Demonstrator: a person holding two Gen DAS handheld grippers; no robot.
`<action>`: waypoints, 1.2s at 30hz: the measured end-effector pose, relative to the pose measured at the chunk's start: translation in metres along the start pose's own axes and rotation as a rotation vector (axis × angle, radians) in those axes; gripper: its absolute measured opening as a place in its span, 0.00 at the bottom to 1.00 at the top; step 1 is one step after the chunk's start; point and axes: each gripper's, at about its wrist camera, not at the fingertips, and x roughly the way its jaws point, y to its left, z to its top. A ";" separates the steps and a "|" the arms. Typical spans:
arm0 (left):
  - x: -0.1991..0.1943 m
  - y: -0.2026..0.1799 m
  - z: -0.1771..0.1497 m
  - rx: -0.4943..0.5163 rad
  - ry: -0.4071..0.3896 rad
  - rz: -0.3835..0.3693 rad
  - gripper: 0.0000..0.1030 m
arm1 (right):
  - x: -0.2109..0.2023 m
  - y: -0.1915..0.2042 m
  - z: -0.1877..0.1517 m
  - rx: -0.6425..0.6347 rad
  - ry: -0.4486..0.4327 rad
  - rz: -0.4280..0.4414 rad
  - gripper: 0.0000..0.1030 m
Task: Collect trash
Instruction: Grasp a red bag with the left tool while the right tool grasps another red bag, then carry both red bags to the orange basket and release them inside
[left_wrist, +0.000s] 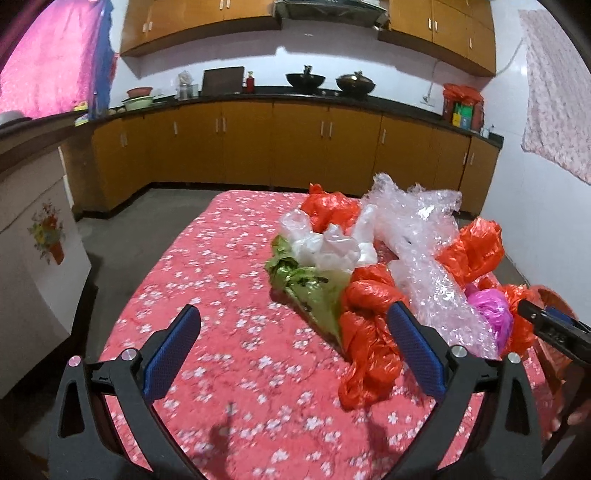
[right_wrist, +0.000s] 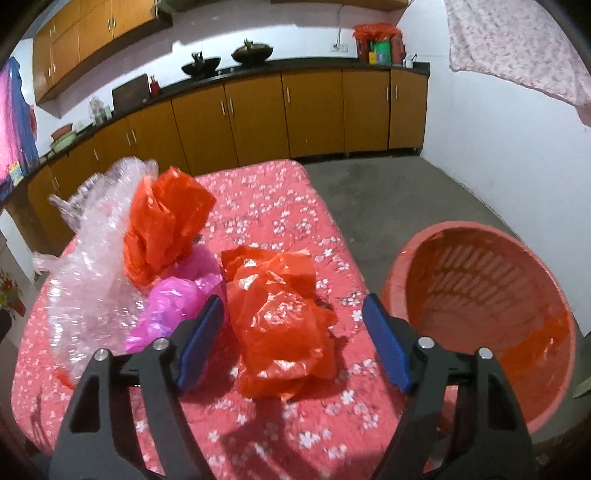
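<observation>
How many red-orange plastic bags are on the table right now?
4 visible, possibly more buried: one at the pile's far end, one nearest the left gripper, one atop the bubble wrap, one between the right gripper's open fingers.

You are working in dim indoor light with a warm cast. Light falls from above and behind you, so the grippers throw soft dark shadows onto the tablecloth (left_wrist: 207, 266) just in front of the lens. Glare sparkles on the bubble wrap (left_wrist: 417, 236) lying on that cloth. Both views are smeared, most in the wrap. Past the cloth's edges, the cabinets (left_wrist: 295, 144) bow and the corners go black.
</observation>
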 end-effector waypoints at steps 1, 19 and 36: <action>0.005 -0.002 0.001 0.004 0.012 -0.012 0.93 | 0.004 -0.001 0.000 -0.003 0.009 0.000 0.66; 0.042 -0.043 -0.006 0.089 0.088 -0.066 0.84 | 0.022 0.003 -0.001 -0.034 0.052 0.028 0.31; 0.057 -0.070 -0.007 0.145 0.141 -0.083 0.70 | 0.008 -0.008 -0.009 -0.005 0.058 0.049 0.30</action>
